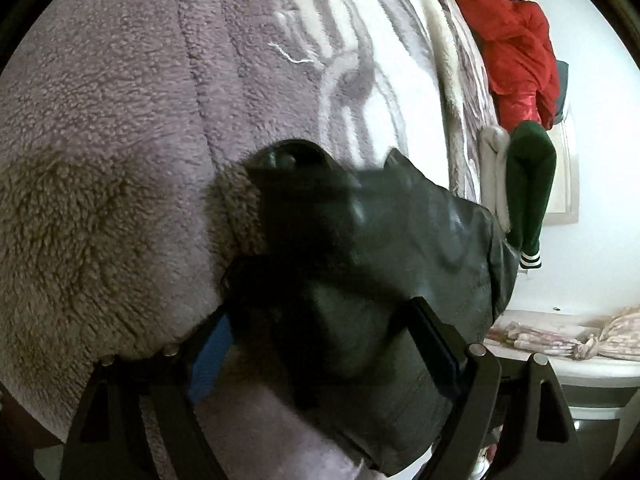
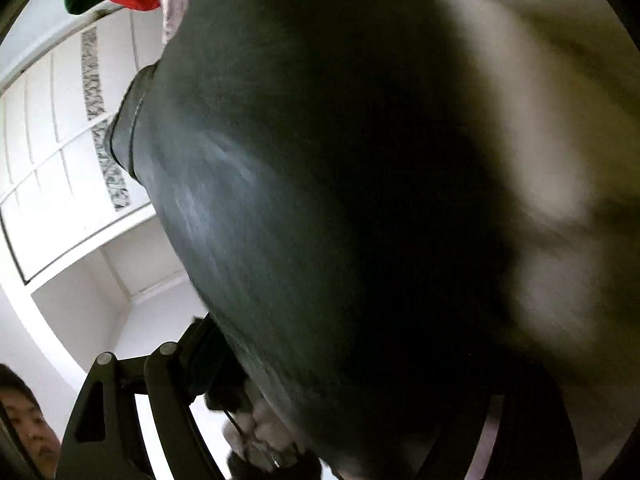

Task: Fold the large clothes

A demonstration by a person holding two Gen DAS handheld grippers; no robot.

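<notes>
The left hand-held gripper [image 1: 332,344] clamps a fold of the dark leather-like garment [image 1: 400,240], which hangs against a fuzzy lilac blanket [image 1: 120,140]. The right hand-held gripper [image 2: 320,432] is smothered by the same garment [image 2: 300,160] (its fingers hidden, so I cannot tell its grip). A red garment [image 1: 516,48] sits beyond.

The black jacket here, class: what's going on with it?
A person is handling a black jacket with two tools. The left hand-held gripper has a bunched part of it between its fingers, above a fleece blanket. The right hand-held gripper is pressed close against the jacket; its grip cannot be made out.
</notes>
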